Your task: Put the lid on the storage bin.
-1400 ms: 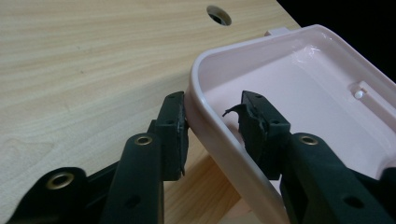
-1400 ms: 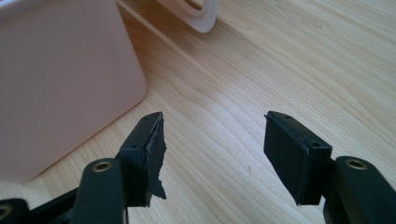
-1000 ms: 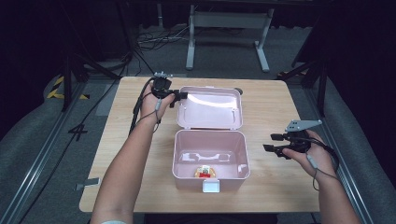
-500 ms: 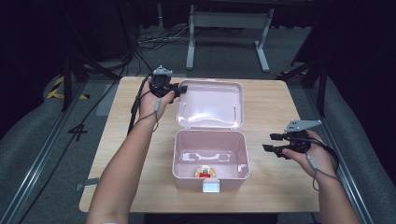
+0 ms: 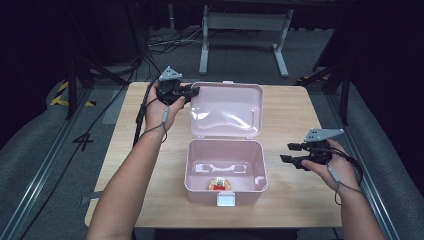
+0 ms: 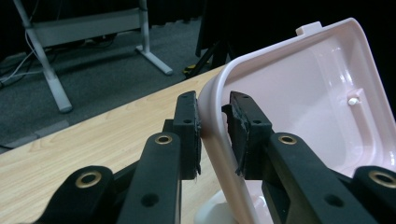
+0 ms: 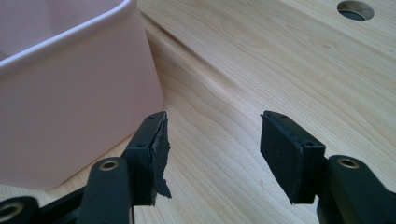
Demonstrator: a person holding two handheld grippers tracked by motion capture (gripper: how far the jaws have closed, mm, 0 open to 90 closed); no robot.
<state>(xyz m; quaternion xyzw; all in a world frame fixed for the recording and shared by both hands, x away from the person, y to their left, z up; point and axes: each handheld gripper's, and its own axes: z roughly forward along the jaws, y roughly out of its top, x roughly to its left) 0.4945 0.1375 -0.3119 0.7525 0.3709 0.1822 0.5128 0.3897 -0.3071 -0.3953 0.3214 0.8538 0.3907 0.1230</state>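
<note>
A pink plastic box stands open at the table's middle, with a small red and yellow item on its bottom. Its hinged lid leans back behind it. My left gripper is shut on the lid's upper left corner. In the left gripper view the lid's rim sits between the pads of that gripper, whose jaws have just been closing on it. My right gripper hovers open to the right of the box, holding nothing. Its view shows the box wall left of the open right gripper.
The wooden table has bare room left and right of the box. A white latch juts from the box's front. A round hole pierces the tabletop. Dark floor, cables and a metal stand lie beyond the far edge.
My left hand has risen and moved toward the far edge, tipping the lid further up and back. The right hand has kept still.
</note>
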